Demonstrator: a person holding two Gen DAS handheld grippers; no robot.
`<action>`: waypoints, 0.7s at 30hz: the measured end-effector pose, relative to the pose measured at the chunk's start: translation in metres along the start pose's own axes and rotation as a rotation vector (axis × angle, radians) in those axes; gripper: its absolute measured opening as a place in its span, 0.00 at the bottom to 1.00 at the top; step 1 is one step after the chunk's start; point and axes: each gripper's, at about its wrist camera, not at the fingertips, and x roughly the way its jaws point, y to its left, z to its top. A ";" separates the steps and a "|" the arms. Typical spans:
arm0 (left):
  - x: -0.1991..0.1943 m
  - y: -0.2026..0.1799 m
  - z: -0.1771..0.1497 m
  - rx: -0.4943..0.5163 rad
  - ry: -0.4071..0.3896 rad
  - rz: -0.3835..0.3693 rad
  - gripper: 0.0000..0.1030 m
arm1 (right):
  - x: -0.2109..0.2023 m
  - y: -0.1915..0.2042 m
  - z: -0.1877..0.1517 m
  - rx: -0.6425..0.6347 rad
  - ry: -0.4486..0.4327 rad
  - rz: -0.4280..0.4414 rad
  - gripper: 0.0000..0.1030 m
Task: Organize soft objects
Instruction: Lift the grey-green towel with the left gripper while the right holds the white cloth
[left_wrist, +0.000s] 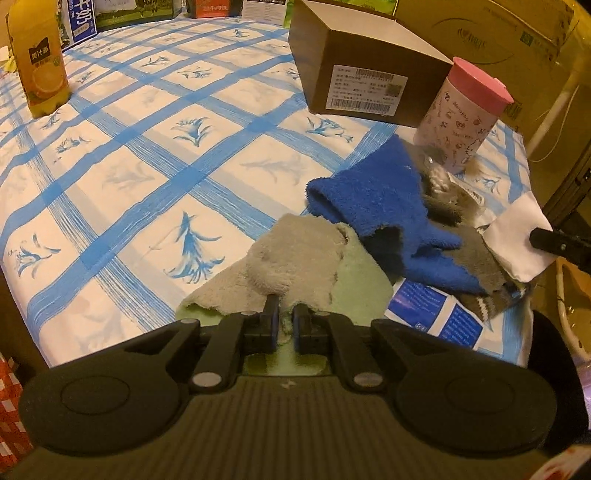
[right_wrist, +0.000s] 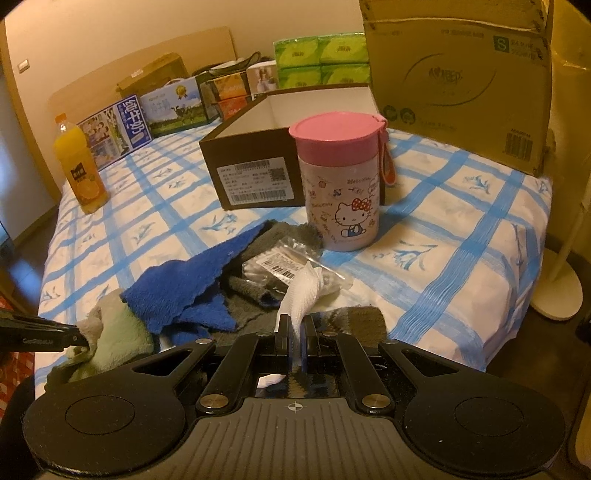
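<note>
Checked bedsheet (left_wrist: 110, 155) – left claw (left_wrist: 285, 312) nearly closed, pinching green towel (left_wrist: 295, 254); right claw (right_wrist: 294, 321) clamped on white cloth (right_wrist: 301, 291).

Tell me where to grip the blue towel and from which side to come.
Grip the blue towel at its raised scalloped edge, coming from above on the side facing the orange juice bottle. That edge stands up off the tablecloth as a fold, so it looks easy to pinch. The opposite side lies over the grey cloth and the plastic packet, where a gripper would probably catch those too.
</note>
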 end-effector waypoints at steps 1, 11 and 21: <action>0.000 0.000 0.001 0.009 0.001 0.006 0.10 | 0.000 0.000 0.000 0.000 0.001 0.001 0.04; -0.010 0.004 0.001 0.028 0.025 0.034 0.42 | -0.001 -0.002 0.001 0.007 -0.006 -0.006 0.04; -0.034 -0.003 -0.009 0.103 -0.015 -0.008 0.63 | -0.004 -0.005 0.001 0.015 -0.015 -0.010 0.04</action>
